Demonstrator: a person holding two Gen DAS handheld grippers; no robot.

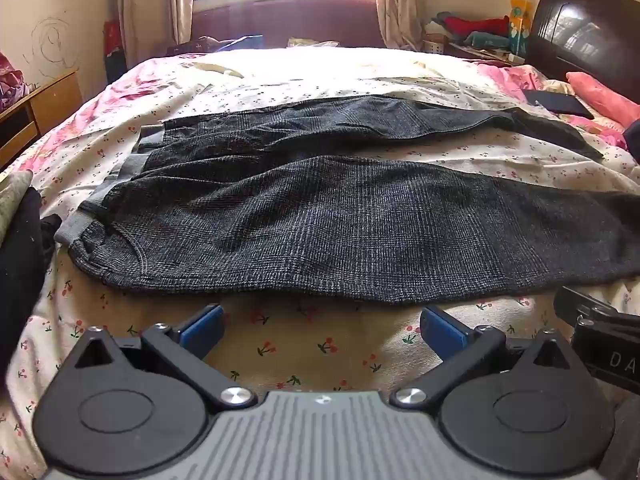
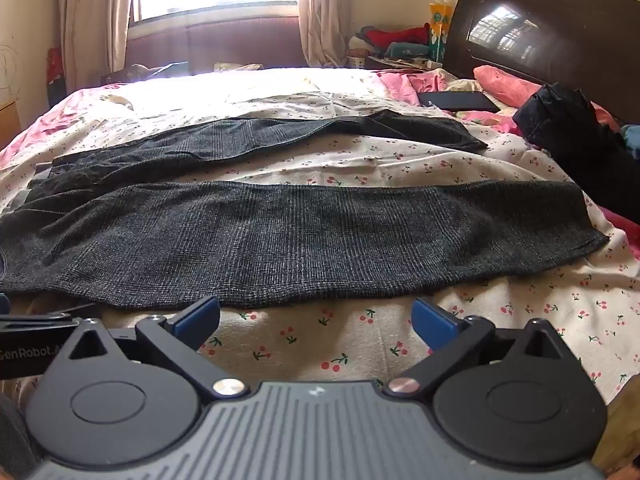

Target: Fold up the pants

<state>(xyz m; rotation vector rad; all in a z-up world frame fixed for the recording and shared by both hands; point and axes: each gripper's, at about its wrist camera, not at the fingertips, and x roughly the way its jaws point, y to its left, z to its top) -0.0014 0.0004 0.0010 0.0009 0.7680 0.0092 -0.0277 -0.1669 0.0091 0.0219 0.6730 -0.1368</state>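
Dark grey checked pants [image 1: 320, 224] lie flat across the bed, waistband [image 1: 100, 196] at the left, both legs running right with a strip of sheet between them. In the right wrist view the near leg [image 2: 304, 240] ends in a hem [image 2: 588, 224] at the right. My left gripper [image 1: 322, 326] is open and empty, just short of the near leg's front edge, toward the hip end. My right gripper [image 2: 314, 320] is open and empty, just short of the same edge, further toward the hem. The right gripper's body shows at the left wrist view's right edge [image 1: 600, 332].
The bed has a cherry-print sheet [image 2: 360, 340]. A dark headboard [image 2: 560, 36] and a pink pillow [image 2: 508, 84] are at the right. A black flat item [image 2: 460, 101] and a black bundle [image 2: 568, 120] lie near the pillow. Dark and grey clothing [image 1: 20, 232] sits at the left.
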